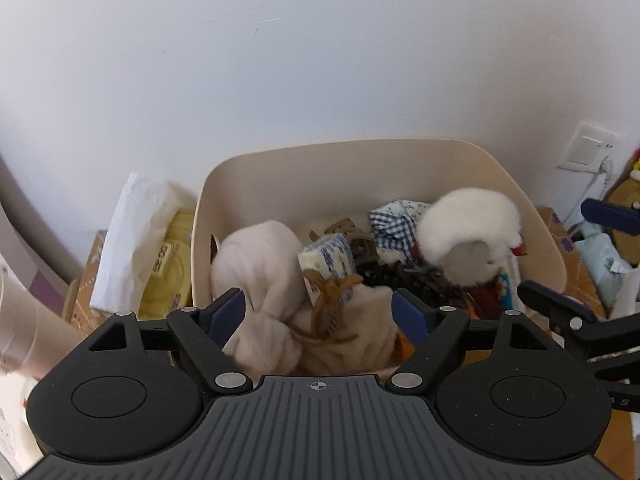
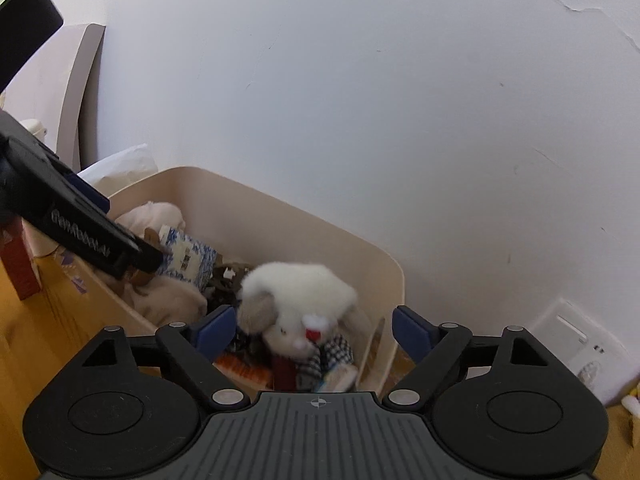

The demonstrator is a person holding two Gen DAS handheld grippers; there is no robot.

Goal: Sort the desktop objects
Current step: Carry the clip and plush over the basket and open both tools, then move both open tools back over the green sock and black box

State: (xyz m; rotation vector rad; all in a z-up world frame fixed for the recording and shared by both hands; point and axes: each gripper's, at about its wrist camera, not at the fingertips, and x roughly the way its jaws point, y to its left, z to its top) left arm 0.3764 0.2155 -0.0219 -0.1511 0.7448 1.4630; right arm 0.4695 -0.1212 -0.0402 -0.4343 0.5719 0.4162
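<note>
White plush rabbit lies in the beige bin, just beyond the right gripper. Both its jaws and the left gripper's gape wide, gripping nothing.

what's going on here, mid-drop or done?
A person holds two handheld grippers over a beige plastic bin set against the white wall. Both the left gripper and the right gripper are open and hold nothing. A fluffy white plush rabbit in a checked outfit sits blurred in the bin below the right gripper. A cream plush toy and a brown plastic hair claw lie under the left gripper. It looks like both items have been dropped in.
</note>
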